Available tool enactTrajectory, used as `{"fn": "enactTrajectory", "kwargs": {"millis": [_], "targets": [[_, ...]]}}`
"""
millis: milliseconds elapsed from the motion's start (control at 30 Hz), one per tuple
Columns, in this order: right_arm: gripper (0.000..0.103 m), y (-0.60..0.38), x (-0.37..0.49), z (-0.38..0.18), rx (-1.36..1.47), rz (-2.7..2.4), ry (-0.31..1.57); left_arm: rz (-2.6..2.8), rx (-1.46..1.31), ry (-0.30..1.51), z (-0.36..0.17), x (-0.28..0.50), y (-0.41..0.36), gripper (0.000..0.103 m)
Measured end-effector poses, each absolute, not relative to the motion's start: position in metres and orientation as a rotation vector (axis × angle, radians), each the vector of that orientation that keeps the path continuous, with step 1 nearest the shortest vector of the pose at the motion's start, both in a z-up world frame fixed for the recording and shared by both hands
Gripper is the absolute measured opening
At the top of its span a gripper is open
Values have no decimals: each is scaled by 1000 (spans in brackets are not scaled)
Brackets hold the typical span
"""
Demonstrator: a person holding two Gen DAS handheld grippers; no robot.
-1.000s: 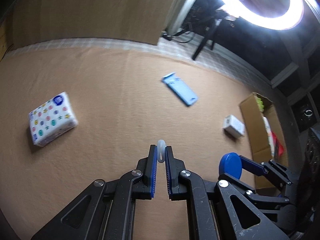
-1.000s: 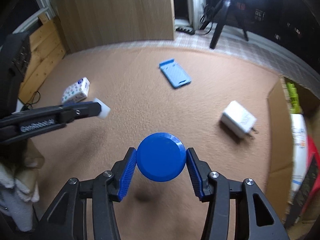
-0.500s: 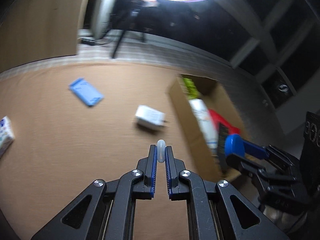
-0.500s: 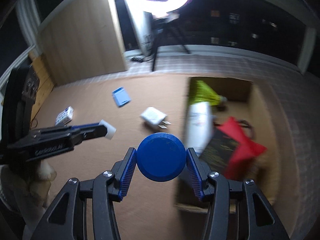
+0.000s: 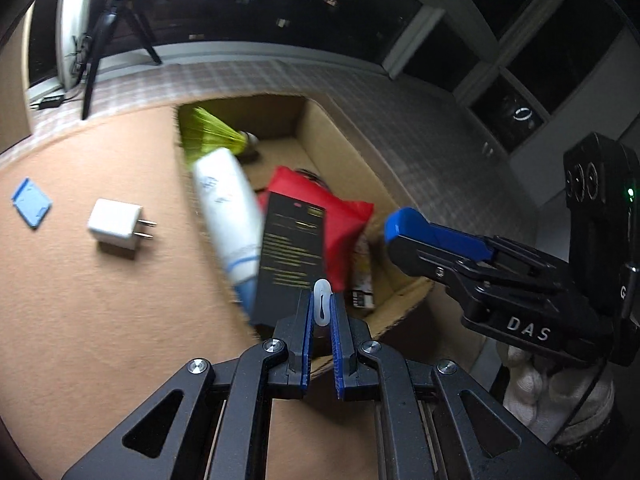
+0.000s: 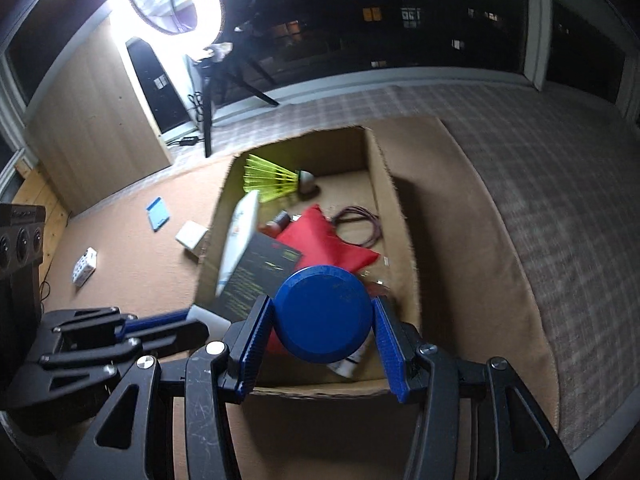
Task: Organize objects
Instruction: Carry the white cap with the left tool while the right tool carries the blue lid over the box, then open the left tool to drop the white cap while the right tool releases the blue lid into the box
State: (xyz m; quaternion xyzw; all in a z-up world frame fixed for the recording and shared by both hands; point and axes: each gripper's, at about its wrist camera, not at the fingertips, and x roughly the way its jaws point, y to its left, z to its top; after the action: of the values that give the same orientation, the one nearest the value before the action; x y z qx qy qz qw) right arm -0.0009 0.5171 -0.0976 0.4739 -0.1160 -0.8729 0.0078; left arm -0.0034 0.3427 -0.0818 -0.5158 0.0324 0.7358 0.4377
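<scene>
My left gripper [image 5: 321,300] is shut on a small white translucent piece [image 5: 322,304], held over the near end of an open cardboard box [image 5: 404,306]. My right gripper [image 6: 323,320] is shut on a round blue lid [image 6: 322,314], above the same box [image 6: 394,208]. In the left wrist view the right gripper [image 5: 400,232] reaches in from the right with the lid edge-on. Inside the box lie a yellow shuttlecock [image 6: 272,180], a white tube [image 5: 226,208], a black booklet [image 5: 290,256], a red pouch [image 6: 328,244] and a coiled cable [image 6: 356,226].
On the tan carpet left of the box lie a white plug charger [image 5: 116,230], a blue flat case [image 5: 30,202] and a dotted tissue pack [image 6: 85,266]. A ring light [image 6: 164,0] on a tripod stands at the back. Checkered floor lies right of the carpet.
Both grippers swung right from over the open carpet to above the cardboard box, keeping their loads. The tissue pack, case and charger slid to the left of both views.
</scene>
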Motion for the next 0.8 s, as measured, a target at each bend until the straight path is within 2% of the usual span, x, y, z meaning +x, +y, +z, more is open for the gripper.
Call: {"fn": "enactTrajectory", "kwargs": {"millis": [400, 667, 800], "targets": [[47, 537, 2, -109, 1503, -2701, -411, 1811, -1313, 123, -97, 4, 371, 9], [51, 536, -3, -106, 1495, -2697, -405, 1814, -1325, 149, -95, 7, 371, 25], [52, 535, -1, -103, 1477, -2700, -409, 1823, -1326, 133, -92, 6, 366, 26]]}}
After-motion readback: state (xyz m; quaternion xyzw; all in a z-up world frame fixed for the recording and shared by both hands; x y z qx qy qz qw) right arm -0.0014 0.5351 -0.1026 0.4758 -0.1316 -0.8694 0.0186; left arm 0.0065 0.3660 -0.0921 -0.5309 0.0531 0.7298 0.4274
